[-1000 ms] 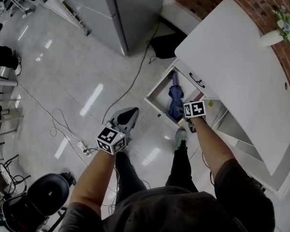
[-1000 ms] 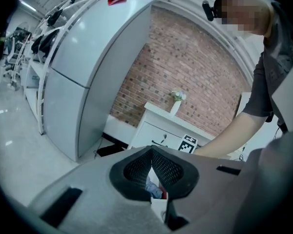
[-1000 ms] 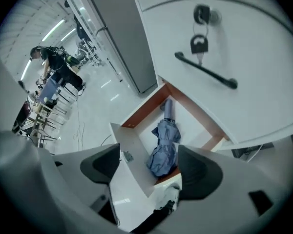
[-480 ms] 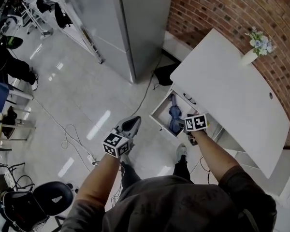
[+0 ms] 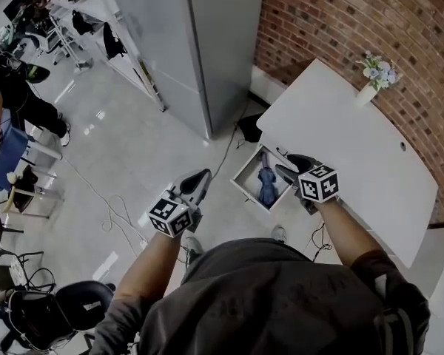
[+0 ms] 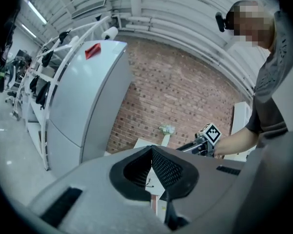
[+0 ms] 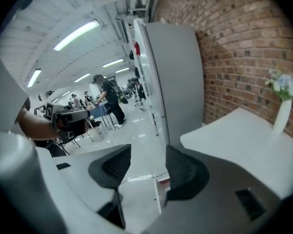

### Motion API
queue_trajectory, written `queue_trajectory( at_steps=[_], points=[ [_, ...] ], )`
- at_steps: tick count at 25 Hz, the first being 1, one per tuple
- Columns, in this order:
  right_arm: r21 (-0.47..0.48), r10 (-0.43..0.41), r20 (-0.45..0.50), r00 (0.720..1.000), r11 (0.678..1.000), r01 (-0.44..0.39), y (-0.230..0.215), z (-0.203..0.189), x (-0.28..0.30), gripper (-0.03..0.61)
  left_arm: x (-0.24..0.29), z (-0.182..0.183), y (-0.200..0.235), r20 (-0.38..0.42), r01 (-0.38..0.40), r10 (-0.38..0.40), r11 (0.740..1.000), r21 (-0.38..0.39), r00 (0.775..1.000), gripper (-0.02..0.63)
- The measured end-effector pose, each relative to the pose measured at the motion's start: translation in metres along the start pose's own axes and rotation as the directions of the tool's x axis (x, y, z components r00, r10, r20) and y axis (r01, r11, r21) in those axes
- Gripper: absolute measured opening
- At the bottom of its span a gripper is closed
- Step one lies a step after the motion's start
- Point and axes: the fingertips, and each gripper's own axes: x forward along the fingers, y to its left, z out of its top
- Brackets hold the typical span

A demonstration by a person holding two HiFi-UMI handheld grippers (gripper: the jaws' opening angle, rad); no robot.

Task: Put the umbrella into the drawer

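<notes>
The blue folded umbrella (image 5: pixel 267 184) lies inside the open white drawer (image 5: pixel 246 176) low on the white desk (image 5: pixel 355 146). My right gripper (image 5: pixel 290 166) hangs high above the drawer's right side; its jaws stand apart and are closing, with nothing between them. The right gripper view (image 7: pixel 149 167) shows only floor through the gap. My left gripper (image 5: pixel 200 178) is held over the floor left of the drawer, its pads meeting at the tips (image 6: pixel 151 151) on nothing.
A tall grey refrigerator (image 5: pixel 207 43) stands behind the drawer against a brick wall. A vase of flowers (image 5: pixel 373 76) stands on the desk's far end. Cables (image 5: pixel 111 205) trail over the tiled floor. A black chair (image 5: pixel 74 302) is at lower left; a person (image 5: pixel 15 95) is at far left.
Both grippers have risen well above the floor, and the right one has left the drawer with its jaws narrower. The umbrella stays in the drawer.
</notes>
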Motion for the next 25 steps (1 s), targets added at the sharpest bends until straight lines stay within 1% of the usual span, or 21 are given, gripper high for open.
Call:
queue_trajectory(
  at_steps=[2, 4, 6, 7, 8, 11, 14, 18, 25],
  points=[
    [-0.079, 0.029, 0.082, 0.996, 0.997, -0.022, 0.015, 0.032, -0.023, 0.191, -0.01, 0.023, -0.01, 0.039, 0.01, -0.011, 1.0, 0.018, 0.999, 0.0],
    [-0.144, 0.059, 0.171, 0.984, 0.989, -0.034, 0.029, 0.061, -0.045, 0.136, -0.019, 0.043, -0.019, 0.064, 0.01, -0.013, 0.999, 0.037, 0.998, 0.0],
    [-0.185, 0.092, 0.263, 0.96, 0.982, -0.043, 0.039, 0.089, -0.067, 0.068, -0.025, 0.062, -0.026, 0.077, 0.012, -0.017, 0.998, 0.061, 0.997, 0.0],
    [-0.198, 0.108, 0.309, 0.945, 0.979, -0.048, 0.043, 0.102, -0.077, 0.011, -0.026, 0.072, -0.029, 0.084, 0.014, -0.02, 0.997, 0.071, 0.996, 0.0],
    [-0.209, 0.125, 0.35, 0.928, 0.976, -0.053, 0.046, 0.114, -0.086, -0.008, -0.027, 0.081, -0.032, 0.093, 0.018, -0.025, 0.997, 0.077, 0.995, 0.0],
    [-0.234, 0.167, 0.438, 0.883, 0.97, -0.068, 0.055, 0.138, -0.108, -0.008, -0.029, 0.105, -0.041, 0.126, 0.027, -0.037, 0.996, 0.085, 0.991, 0.0],
    [-0.223, 0.176, 0.482, 0.858, 0.972, -0.074, 0.059, 0.15, -0.117, -0.008, -0.034, 0.119, -0.044, 0.141, 0.023, -0.036, 0.995, 0.098, 0.989, 0.0],
    [-0.228, 0.185, 0.49, 0.852, 0.97, -0.079, 0.064, 0.156, -0.117, -0.009, -0.037, 0.128, -0.042, 0.145, 0.012, -0.029, 0.993, 0.117, 0.989, 0.0],
    [-0.246, 0.187, 0.479, 0.858, 0.967, -0.073, 0.063, 0.153, -0.115, -0.009, -0.032, 0.127, -0.045, 0.147, 0.014, -0.032, 0.992, 0.124, 0.989, 0.0]
  ],
)
